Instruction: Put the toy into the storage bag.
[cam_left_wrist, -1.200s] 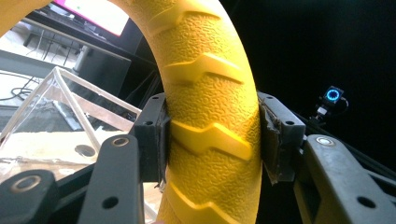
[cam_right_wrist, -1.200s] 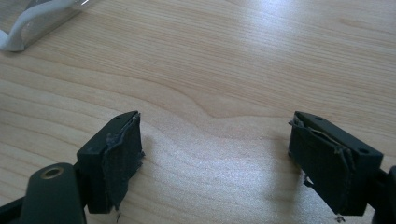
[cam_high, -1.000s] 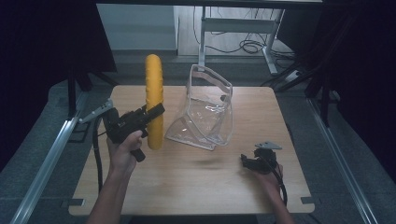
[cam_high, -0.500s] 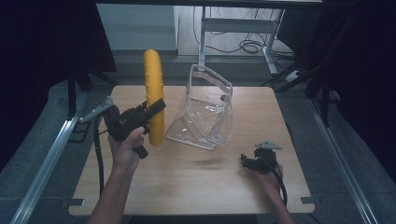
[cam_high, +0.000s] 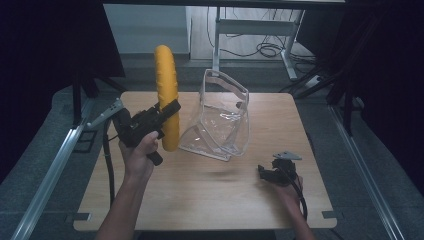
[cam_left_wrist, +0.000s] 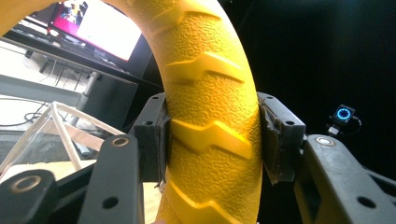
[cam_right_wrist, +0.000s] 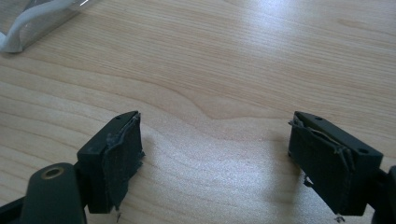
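Observation:
A yellow ring with a tyre-like tread (cam_high: 166, 95) stands upright in the air over the table's left half. My left gripper (cam_high: 167, 112) is shut on its rim, and in the left gripper view both pads (cam_left_wrist: 158, 140) press the yellow ring (cam_left_wrist: 212, 116) from either side. A clear plastic bag (cam_high: 222, 117) stands with its mouth open at the table's middle, just right of the ring. Near the table's front right, my right gripper (cam_high: 265, 172) rests low over the wood. In the right gripper view its fingers (cam_right_wrist: 116, 154) stand wide apart with bare tabletop between them.
The wooden table (cam_high: 210, 200) has bare surface across its front half. A corner of the clear bag (cam_right_wrist: 42, 18) lies at the upper left of the right gripper view. Metal frame rails (cam_high: 50, 175) run along both sides of the table, with dark curtains beyond.
The left hand has lifted the yellow ring slightly and tipped it a little. The right gripper has stayed where it was.

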